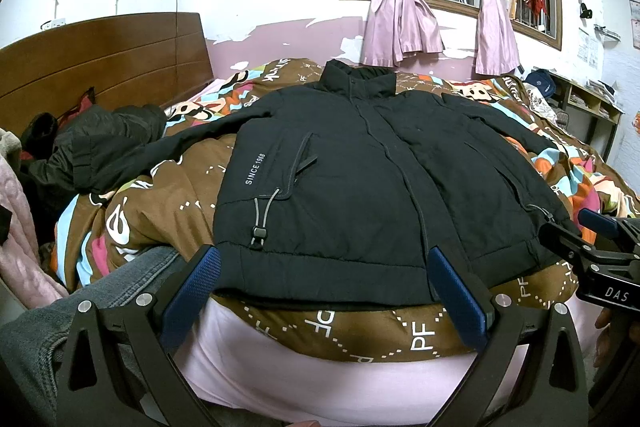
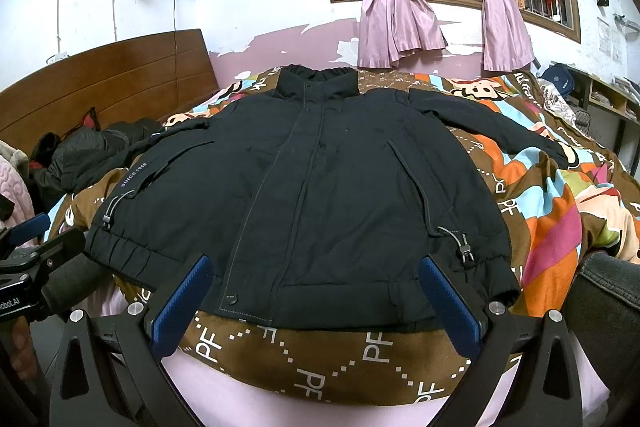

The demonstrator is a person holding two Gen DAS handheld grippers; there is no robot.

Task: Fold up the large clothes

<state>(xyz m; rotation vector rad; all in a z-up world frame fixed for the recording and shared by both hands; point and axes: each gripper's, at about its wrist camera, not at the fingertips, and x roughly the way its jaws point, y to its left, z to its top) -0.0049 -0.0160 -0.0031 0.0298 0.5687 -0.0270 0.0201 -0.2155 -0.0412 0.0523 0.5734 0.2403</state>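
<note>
- Left wrist view: the left tool (image 1: 322,285) hangs released, its blue pads wide apart and empty, just short of the hem of the black jacket (image 1: 360,167).
- The right tool (image 2: 316,293) is likewise spread and holds nothing; its pads frame the hem near the bottom snap button.
- The jacket lies front up and closed on the bed, over a patterned quilt (image 2: 304,351), hem nearest the tools, collar farthest, both sleeves spread out to the sides.
- Beyond the left tool and off to its left, one sleeve runs into a heap of dark clothes (image 1: 100,131) by the wooden headboard (image 1: 108,63).
- Risk, as I judge it: the jacket looks padded and bulky, so a pinch on the top layer alone may lift only the front panel, and a fold may spring open.
- The sleeve by the heap may drag those clothes along if pulled inward.
- The soft quilt may bunch under the hem and get caught in a tool.
- Writing: "SINCE 1968" on the chest pocket, "PF" repeated on the quilt border, "DAS" on the right tool's body seen from the left, and "obotLAI", cut off, on the left tool's body.
</note>
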